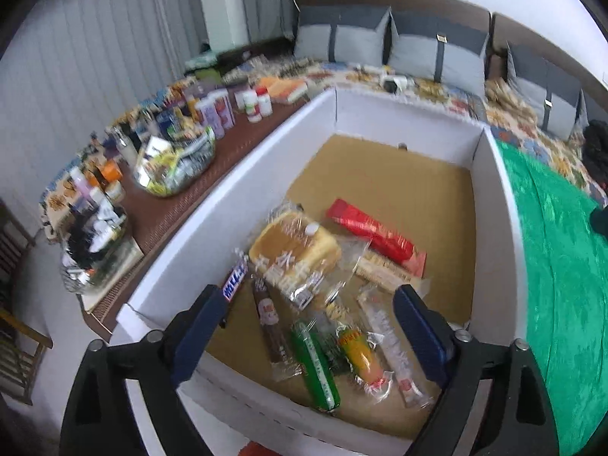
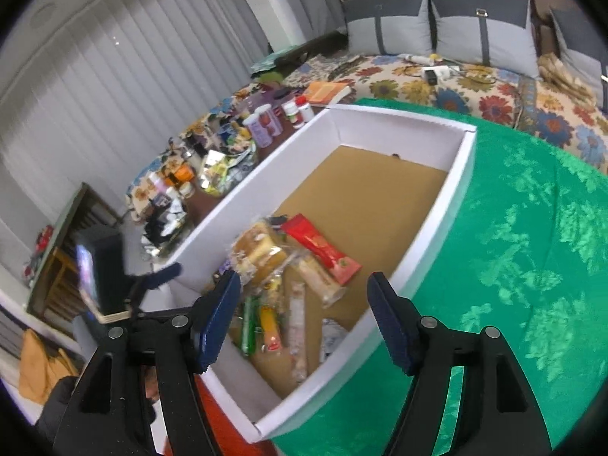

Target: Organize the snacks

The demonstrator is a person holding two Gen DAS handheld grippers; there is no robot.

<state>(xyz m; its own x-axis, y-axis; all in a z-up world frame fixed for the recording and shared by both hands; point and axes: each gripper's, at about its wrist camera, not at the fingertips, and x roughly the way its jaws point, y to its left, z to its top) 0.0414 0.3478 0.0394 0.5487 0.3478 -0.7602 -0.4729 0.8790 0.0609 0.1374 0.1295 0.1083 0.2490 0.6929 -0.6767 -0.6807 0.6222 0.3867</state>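
A white box [image 1: 490, 159] with a brown cardboard floor stands on a green cloth [image 1: 562, 266]. Its near end holds a wrapped bread loaf [image 1: 294, 247], a red packet [image 1: 374, 233], a green stick [image 1: 315, 364], a yellow sausage pack [image 1: 359, 353] and a brown bar [image 1: 271, 326]. A blue-and-white bar [image 1: 235, 281] leans on the box wall beside my left finger. My left gripper [image 1: 307, 296] hangs open above these snacks, holding nothing. My right gripper [image 2: 304, 279] is open over the same end of the box [image 2: 402, 114], also with nothing in it.
A brown side table left of the box carries bottles, jars and glass bowls of packets [image 1: 174, 167]. Behind lies a bed with a floral cover [image 2: 456, 87] and grey pillows [image 2: 383, 22]. A wooden rack [image 2: 57, 266] stands at the far left.
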